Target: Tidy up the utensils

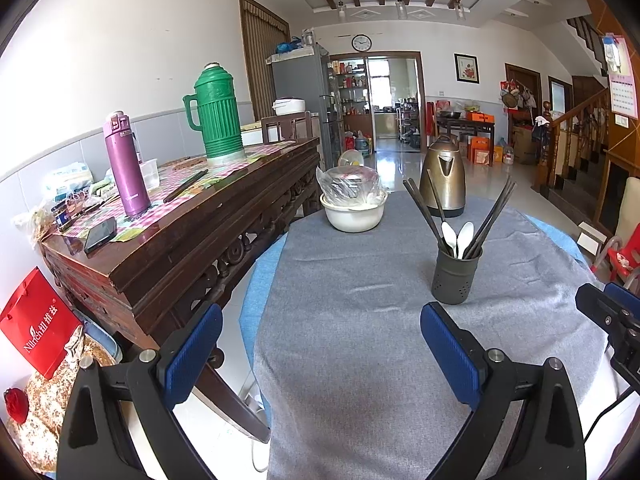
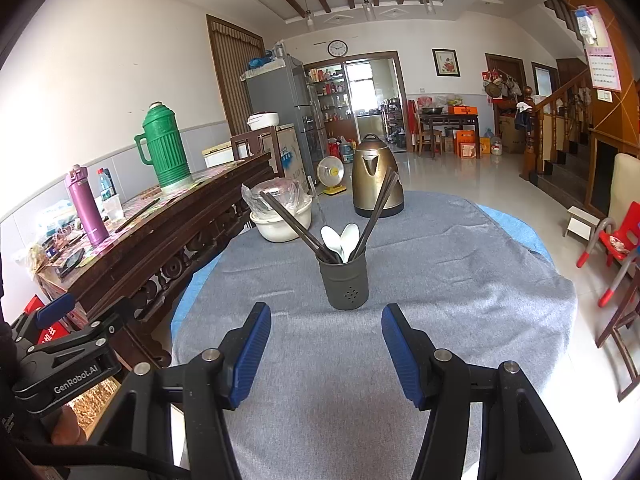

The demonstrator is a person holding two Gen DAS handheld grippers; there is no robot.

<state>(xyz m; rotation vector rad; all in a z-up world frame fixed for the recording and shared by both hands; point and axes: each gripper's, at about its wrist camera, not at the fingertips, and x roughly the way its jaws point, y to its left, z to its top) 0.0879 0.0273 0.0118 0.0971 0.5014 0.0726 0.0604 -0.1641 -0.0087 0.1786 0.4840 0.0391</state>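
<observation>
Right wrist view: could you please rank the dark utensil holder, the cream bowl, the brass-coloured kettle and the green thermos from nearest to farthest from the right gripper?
From the right gripper:
1. Dark perforated utensil holder, straight ahead on the grey cloth.
2. Cream bowl, ahead to the left.
3. Brass-coloured kettle, at the table's far edge.
4. Green ribbed thermos, far left on the wooden sideboard.

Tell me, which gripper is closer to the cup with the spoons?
Right. The right gripper faces the utensil cup head-on, just short of it; the left gripper sits off to the cup's left.
</observation>
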